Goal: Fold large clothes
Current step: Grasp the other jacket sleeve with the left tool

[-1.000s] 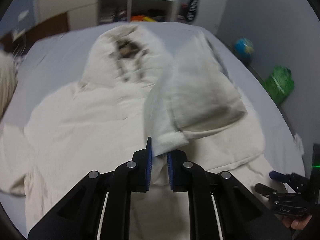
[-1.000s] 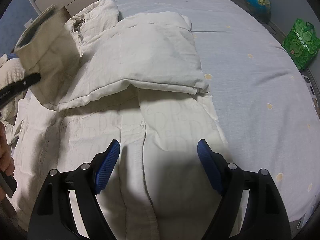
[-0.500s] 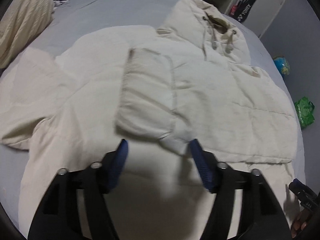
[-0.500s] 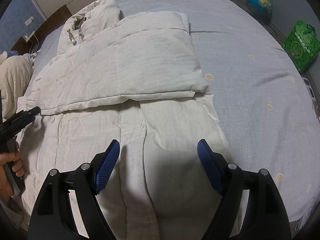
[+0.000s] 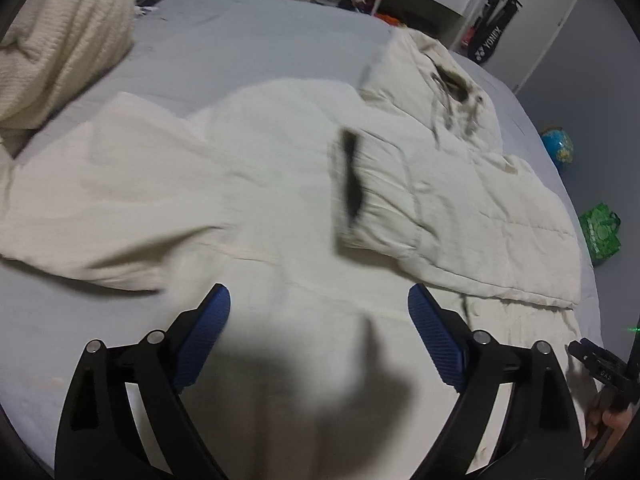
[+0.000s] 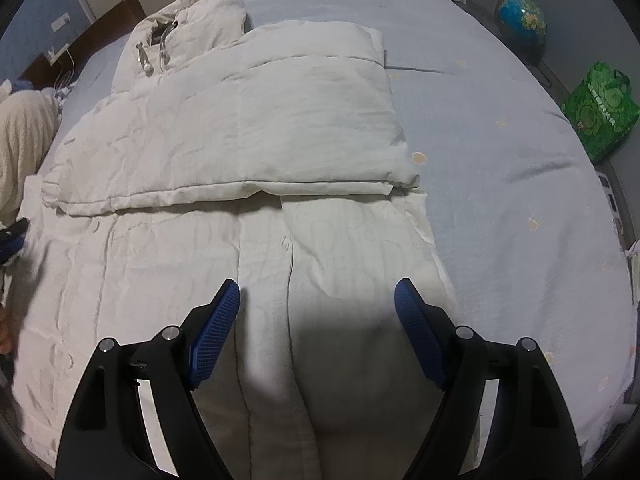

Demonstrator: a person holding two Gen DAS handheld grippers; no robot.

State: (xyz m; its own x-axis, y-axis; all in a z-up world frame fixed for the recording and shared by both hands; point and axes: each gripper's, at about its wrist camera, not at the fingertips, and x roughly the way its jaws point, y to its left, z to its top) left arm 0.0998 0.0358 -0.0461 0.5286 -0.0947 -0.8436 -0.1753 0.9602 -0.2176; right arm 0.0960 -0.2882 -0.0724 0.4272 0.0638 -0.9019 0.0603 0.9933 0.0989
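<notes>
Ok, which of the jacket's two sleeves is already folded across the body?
The sleeve on the side toward the globe: it lies across the jacket's chest below the hood. The other sleeve is spread out flat on the bed.

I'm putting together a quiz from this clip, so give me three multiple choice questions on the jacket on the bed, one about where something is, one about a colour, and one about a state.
1. Where does the folded sleeve lie?
A. Across the jacket's chest
B. On the floor
C. Over the globe

2. What colour is the bag beside the bed?
A. Red
B. Green
C. Yellow

3. What is between the right gripper's fingers?
A. A clamped sleeve cuff
B. A drawstring
C. Nothing; it hovers open over the jacket

Answers:
1. A, the right wrist view shows the sleeve lying flat across the jacket below the hood.
2. B, it is bright green in both views.
3. C, the blue pads stand wide apart and grip no cloth.
</notes>
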